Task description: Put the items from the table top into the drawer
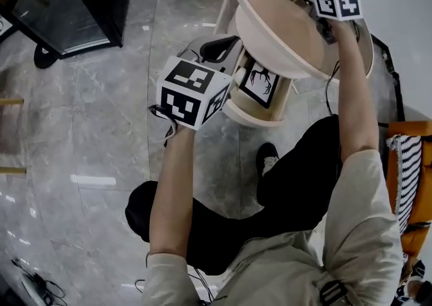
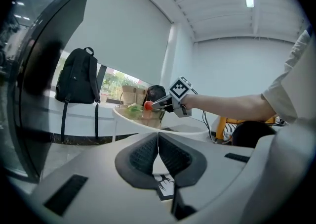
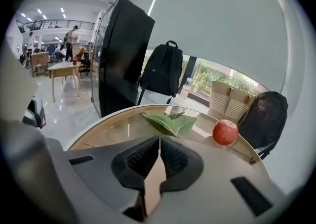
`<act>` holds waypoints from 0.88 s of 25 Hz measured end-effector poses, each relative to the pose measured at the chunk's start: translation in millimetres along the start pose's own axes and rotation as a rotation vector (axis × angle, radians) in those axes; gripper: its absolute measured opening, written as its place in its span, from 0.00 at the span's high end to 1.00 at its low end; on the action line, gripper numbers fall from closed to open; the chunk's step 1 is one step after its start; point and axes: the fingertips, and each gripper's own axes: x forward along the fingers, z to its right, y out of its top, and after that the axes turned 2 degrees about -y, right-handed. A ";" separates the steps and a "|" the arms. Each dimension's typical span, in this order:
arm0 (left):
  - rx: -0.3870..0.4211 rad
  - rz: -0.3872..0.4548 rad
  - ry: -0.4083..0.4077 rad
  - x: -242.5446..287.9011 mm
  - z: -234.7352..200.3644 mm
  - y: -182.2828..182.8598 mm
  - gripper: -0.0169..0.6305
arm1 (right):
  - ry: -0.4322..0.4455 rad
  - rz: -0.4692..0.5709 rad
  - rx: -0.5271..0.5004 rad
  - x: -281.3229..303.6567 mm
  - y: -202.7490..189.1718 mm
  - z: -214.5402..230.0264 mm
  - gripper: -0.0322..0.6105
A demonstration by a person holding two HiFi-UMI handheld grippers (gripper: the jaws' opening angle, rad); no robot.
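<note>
- Not yet done: the red apple (image 3: pixel 225 132) sits on the round table top (image 3: pixel 88 134), near its far right edge. Nothing is touching it.
- Also not yet done: a green leafy item (image 3: pixel 170 121) lies just to the left of the apple, near the far edge of the top (what exactly it is I cannot tell).
- The drawer (image 1: pixel 234 107) under the top is pulled out towards the person, so it is ready to take things. A white card with a black drawing (image 1: pixel 260 83) lies flat in it. I cannot tell whether this card is an item from the top or belongs to the drawer.
- The right gripper (image 3: pixel 159 144) is over the near part of the table top and points at the two items. Its jaws are pressed together with nothing between them, so it would have to open before it could take either item.
- The left gripper (image 2: pixel 158 141) is beside the open drawer, below the table's edge. Its jaws are also closed and empty.
- My reading is that the task is at an early or middle stage. The drawer is open, at least two items remain on the top, and neither gripper is carrying anything.
</note>
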 end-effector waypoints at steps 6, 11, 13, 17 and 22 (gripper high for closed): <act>0.034 0.019 -0.005 30.9 3.8 17.7 0.94 | 0.081 -0.039 -0.054 26.4 9.6 18.1 0.89; 0.031 0.052 -0.032 63.7 12.7 36.3 0.94 | 0.159 -0.052 -0.051 55.3 4.5 25.1 0.70; 0.043 0.053 -0.033 73.1 15.4 40.6 0.94 | 0.143 -0.066 -0.070 64.0 4.9 30.1 0.68; 0.056 0.052 -0.031 86.0 15.3 48.9 0.94 | 0.145 -0.043 -0.002 74.9 9.3 40.9 0.68; 0.084 0.059 -0.043 94.3 13.6 52.8 0.94 | 0.168 -0.034 -0.002 71.3 14.2 40.3 0.78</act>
